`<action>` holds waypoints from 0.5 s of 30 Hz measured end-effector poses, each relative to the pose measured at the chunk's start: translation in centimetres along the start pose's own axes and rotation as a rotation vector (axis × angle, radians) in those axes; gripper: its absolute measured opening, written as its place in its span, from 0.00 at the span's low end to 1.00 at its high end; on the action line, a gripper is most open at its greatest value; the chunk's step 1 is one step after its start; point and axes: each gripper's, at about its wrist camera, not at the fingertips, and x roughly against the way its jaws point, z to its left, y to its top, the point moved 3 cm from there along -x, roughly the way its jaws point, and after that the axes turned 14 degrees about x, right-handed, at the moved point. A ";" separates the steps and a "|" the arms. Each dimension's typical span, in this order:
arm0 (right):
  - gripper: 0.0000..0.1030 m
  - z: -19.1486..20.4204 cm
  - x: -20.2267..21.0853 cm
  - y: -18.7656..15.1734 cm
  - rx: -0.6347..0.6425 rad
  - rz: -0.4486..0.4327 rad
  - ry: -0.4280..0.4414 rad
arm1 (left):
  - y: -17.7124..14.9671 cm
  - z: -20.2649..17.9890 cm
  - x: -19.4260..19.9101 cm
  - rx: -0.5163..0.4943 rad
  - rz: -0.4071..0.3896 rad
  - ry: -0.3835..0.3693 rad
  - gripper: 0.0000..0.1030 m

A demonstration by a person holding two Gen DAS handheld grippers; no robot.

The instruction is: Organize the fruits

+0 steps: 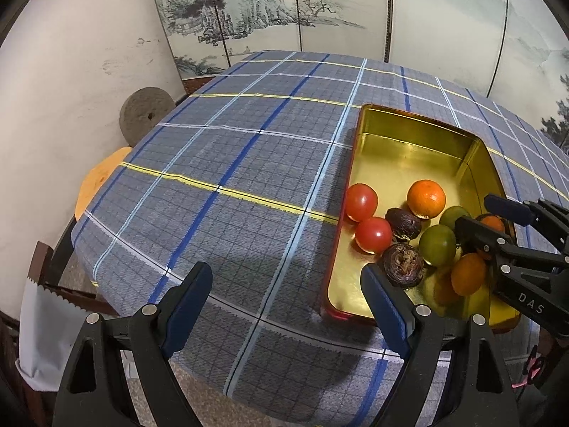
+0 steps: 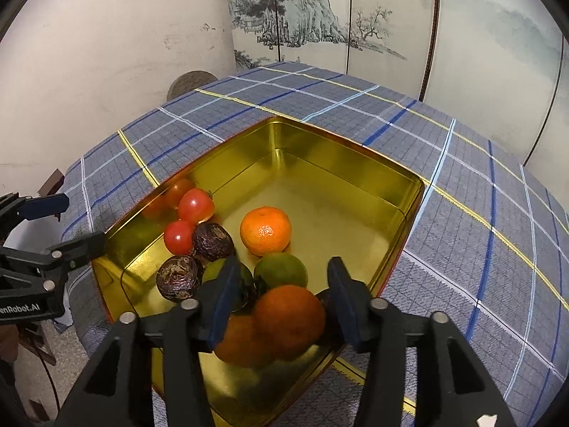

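jaws of right gripper [image 2: 281, 302] apart, orange [image 2: 288, 320] between, unclamped.

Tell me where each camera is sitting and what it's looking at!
Left wrist: sits on the left gripper, looking across the checked tablecloth with the gold tin at right; its own open fingers show.
Right wrist: sits on the right gripper, looking down into the tin at an orange between its open fingers.
Both share the tin, its fruits, and each other's gripper.

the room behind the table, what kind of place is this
Probably a home room: a painted folding screen behind a table with a plaid tablecloth, and a gold tin of fruit.
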 end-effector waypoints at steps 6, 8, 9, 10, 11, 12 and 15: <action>0.67 0.2 0.8 0.2 0.001 -0.014 -0.015 | -0.1 -0.4 0.2 -0.017 0.000 -0.007 0.83; 0.73 0.2 1.3 0.3 -0.001 -0.022 -0.027 | -0.2 -0.4 0.3 -0.018 -0.003 -0.008 0.83; 0.76 0.2 1.6 0.3 -0.002 -0.028 -0.032 | -0.1 -0.5 0.4 -0.017 -0.004 -0.008 0.83; 0.80 0.2 1.9 0.3 -0.002 -0.032 -0.033 | -0.1 -0.5 0.4 -0.017 -0.003 -0.008 0.83; 0.83 0.3 2.2 0.3 0.000 -0.033 -0.033 | -0.1 -0.5 0.4 -0.018 -0.004 -0.010 0.83; 0.89 0.3 2.4 0.3 0.003 -0.032 -0.032 | -0.1 -0.6 0.5 -0.020 -0.006 -0.010 0.83; 0.97 0.5 3.2 0.1 0.000 -0.028 -0.026 | -0.2 -0.9 0.6 -0.024 -0.003 -0.013 0.83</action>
